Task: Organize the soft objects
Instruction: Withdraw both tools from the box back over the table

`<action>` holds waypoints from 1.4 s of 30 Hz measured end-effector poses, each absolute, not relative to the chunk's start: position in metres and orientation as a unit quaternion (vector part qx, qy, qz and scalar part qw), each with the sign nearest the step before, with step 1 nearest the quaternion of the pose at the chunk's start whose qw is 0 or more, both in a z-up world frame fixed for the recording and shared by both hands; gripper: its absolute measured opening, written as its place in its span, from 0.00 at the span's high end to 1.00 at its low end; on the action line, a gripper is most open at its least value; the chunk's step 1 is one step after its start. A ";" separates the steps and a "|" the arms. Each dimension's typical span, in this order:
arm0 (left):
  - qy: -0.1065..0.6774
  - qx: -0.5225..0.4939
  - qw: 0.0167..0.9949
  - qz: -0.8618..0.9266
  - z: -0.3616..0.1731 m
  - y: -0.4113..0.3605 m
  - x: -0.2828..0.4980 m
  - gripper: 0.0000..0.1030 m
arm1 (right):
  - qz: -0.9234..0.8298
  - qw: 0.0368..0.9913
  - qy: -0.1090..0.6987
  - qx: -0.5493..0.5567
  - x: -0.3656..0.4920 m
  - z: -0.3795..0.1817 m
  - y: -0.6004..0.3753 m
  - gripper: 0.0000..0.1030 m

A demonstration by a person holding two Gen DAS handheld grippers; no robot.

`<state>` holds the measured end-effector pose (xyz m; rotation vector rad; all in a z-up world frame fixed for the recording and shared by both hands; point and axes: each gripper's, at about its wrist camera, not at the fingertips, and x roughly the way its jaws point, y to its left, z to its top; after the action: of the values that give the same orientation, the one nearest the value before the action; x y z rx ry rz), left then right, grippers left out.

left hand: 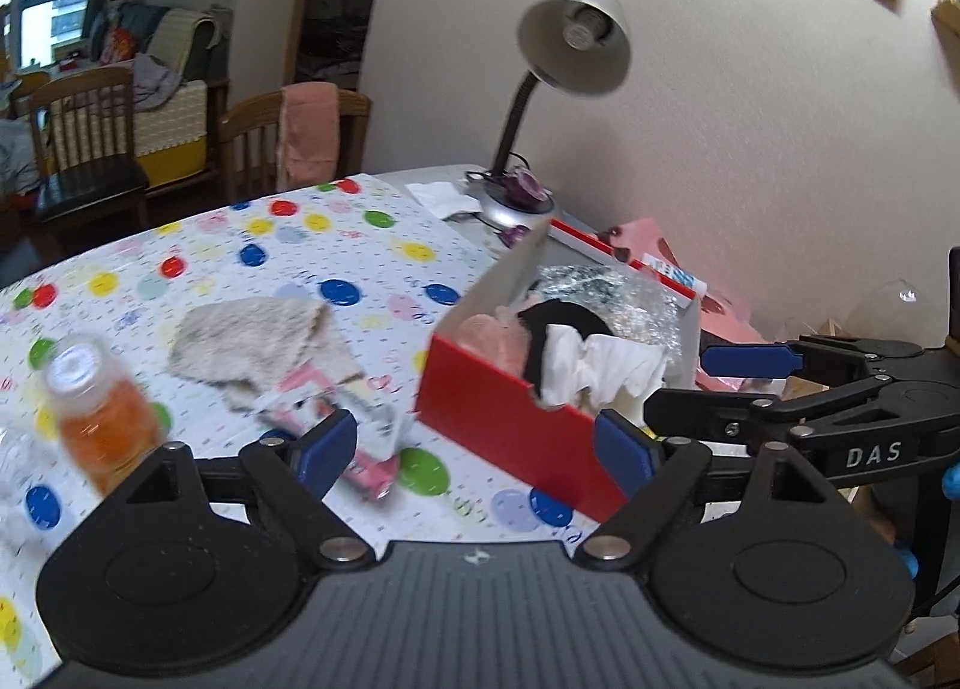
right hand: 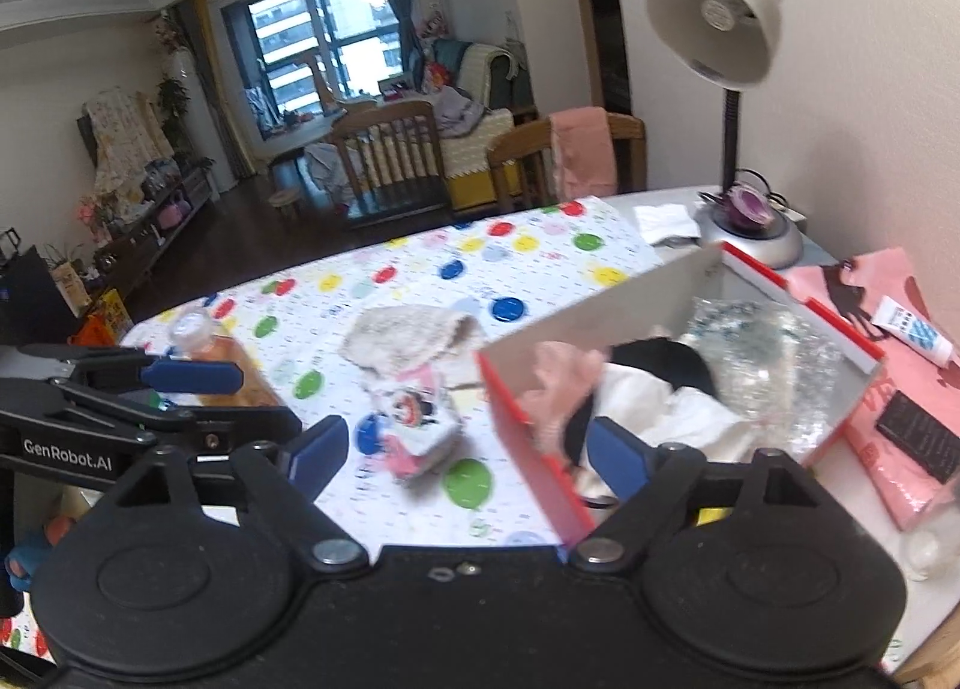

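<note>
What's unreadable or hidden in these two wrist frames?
- Small pink packet: motion blur smears its print in both wrist views.
- Red box contents: white cloth and black cloth bury whatever lies beneath.
- Orange bottle: blurred in the left view, half hidden behind the left gripper in the right view.

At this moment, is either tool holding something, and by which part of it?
Nothing is held. The left tool and the right tool both stand open and empty above the table.
</note>
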<state>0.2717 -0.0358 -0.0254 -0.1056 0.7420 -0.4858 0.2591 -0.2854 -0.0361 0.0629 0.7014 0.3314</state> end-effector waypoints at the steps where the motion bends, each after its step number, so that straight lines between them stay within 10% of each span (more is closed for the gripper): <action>1: 0.357 -0.060 0.903 -0.232 -0.026 -0.027 0.268 0.15 | 0.165 0.926 0.339 0.031 0.258 -0.035 -0.280 0.09; 9: 0.350 -0.115 0.912 -0.181 -0.031 0.047 0.249 0.00 | 0.192 0.928 0.315 0.044 0.244 -0.038 -0.236 0.03; 42: 0.372 -0.140 0.912 0.103 -0.137 0.188 0.311 0.00 | 0.202 0.903 0.356 -0.132 0.326 -0.130 -0.134 0.13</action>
<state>0.3109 0.1879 -0.1373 -0.2878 0.7669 0.2127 0.3262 -0.1342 -0.1304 -0.2730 0.7360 0.4173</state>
